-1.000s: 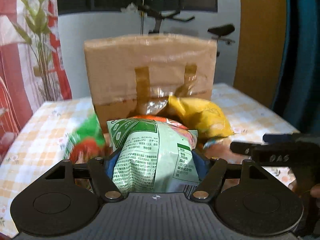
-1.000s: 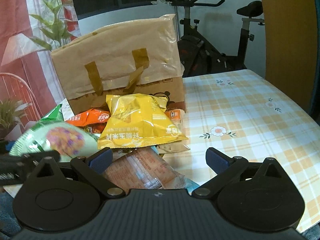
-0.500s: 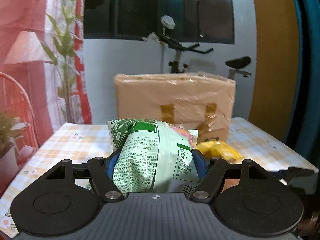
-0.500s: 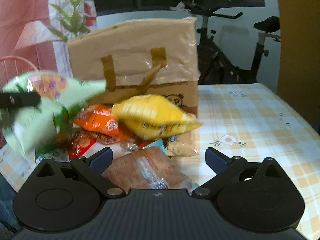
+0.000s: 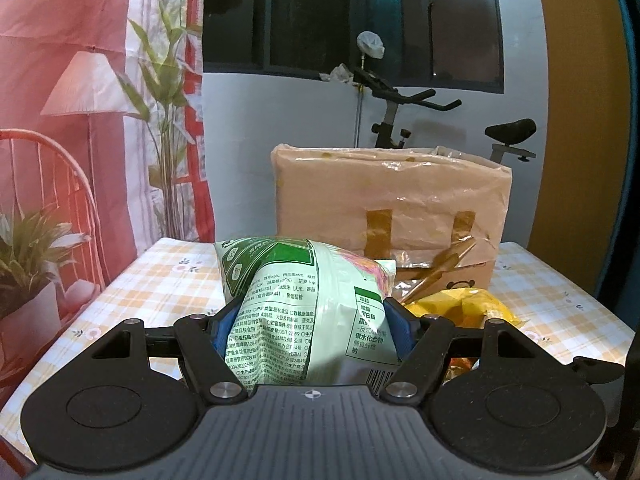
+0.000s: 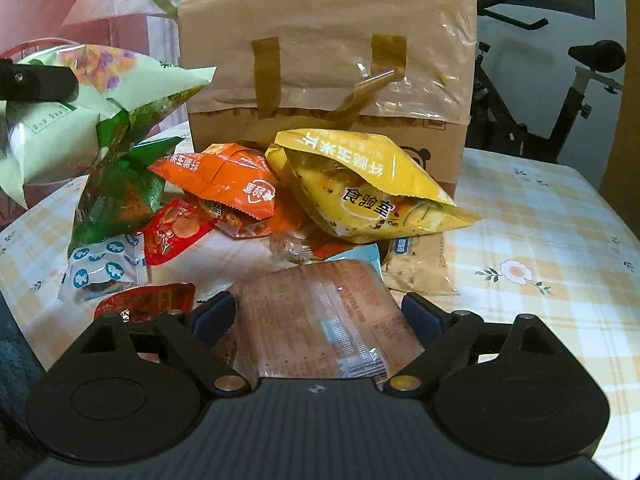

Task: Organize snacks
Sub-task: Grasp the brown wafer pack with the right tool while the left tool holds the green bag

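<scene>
Both wrist views face the brown bag across the table; the right sits lower and nearer

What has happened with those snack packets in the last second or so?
The left gripper has lifted the pale green bag off the pile. The right gripper, still open, moved down around the clear orange packet. The brown bag stayed put.

Yellow bag half hidden behind green bag.
</scene>
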